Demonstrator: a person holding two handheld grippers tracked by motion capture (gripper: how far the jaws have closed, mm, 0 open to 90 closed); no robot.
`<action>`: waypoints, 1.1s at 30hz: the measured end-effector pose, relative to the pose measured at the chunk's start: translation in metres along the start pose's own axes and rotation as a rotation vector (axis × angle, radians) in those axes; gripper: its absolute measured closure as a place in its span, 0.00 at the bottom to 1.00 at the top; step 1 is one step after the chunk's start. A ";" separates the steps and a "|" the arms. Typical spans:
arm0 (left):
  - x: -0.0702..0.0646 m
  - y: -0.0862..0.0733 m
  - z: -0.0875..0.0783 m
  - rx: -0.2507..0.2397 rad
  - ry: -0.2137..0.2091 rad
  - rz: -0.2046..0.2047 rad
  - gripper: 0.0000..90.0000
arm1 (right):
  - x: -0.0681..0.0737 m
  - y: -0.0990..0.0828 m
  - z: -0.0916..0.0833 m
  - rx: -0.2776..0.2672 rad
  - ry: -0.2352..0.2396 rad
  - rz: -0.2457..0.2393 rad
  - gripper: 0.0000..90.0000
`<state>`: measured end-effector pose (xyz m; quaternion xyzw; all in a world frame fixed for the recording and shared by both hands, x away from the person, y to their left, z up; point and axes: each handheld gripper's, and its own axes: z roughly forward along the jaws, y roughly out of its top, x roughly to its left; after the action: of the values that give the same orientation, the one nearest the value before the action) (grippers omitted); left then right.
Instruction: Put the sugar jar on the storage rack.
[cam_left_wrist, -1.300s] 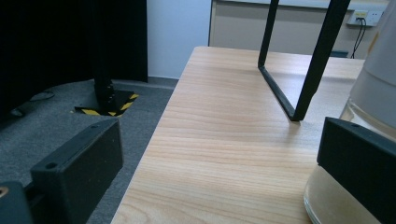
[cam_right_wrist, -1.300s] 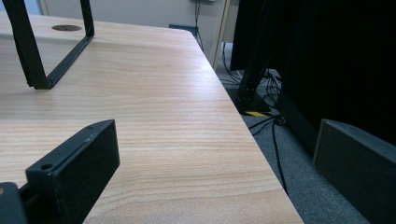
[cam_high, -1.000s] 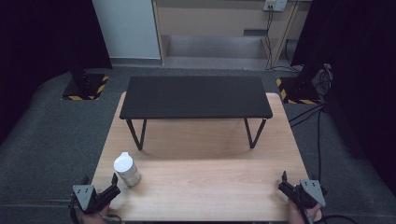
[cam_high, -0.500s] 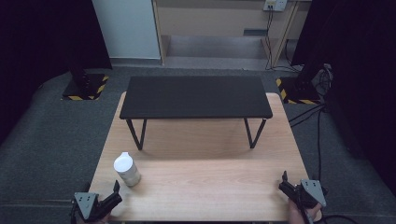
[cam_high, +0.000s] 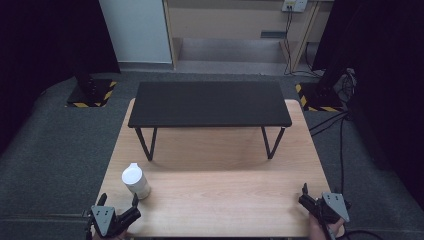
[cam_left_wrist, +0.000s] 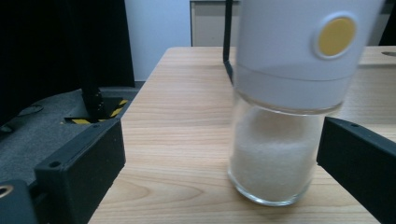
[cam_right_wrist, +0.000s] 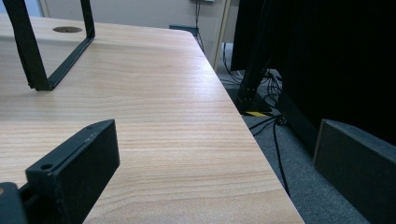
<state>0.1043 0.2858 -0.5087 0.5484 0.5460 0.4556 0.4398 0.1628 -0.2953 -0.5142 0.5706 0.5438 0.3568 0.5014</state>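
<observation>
The left tool (cam_high: 119, 212) had slid back toward the near edge of the bench (cam_high: 220, 200) over the last second, so that it sat at about seven o'clock on the bench, its jaws spread wide and pointing at the jar (cam_high: 135, 180). In the left gripper view the jar (cam_left_wrist: 280, 140) stood upright between the two black jaws, nearer the right-hand one, with neither jaw touching the glass; that suggested the tool was lining up for a grasp rather than giving up on one, and that closing was the step to come. The jar had kept its place just ahead of the tool, at roughly eight o'clock on the bench, well short of the black stand (cam_high: 209, 103). The right tool (cam_high: 320, 202) had stayed at five o'clock by the bench's corner, its jaws apart and holding nothing. By count there was one jar, white-capped with a yellow dot and about half full of what looked like white grains, though the blur left that uncertain; one stand; one bench; and two tools.
</observation>
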 end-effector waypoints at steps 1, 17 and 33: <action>0.000 0.000 0.000 0.000 0.000 0.000 0.00 | 0.000 0.000 0.000 0.000 0.000 0.000 0.01; -0.027 0.010 0.014 -0.009 -0.015 0.017 0.00 | 0.000 -0.001 0.000 -0.004 0.004 -0.004 0.01; -0.043 0.021 0.030 -0.017 0.022 0.003 0.00 | 0.001 -0.002 0.000 -0.011 -0.001 -0.005 0.01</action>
<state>0.1380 0.2427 -0.4945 0.5405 0.5460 0.4669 0.4378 0.1620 -0.2947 -0.5160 0.5667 0.5430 0.3580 0.5057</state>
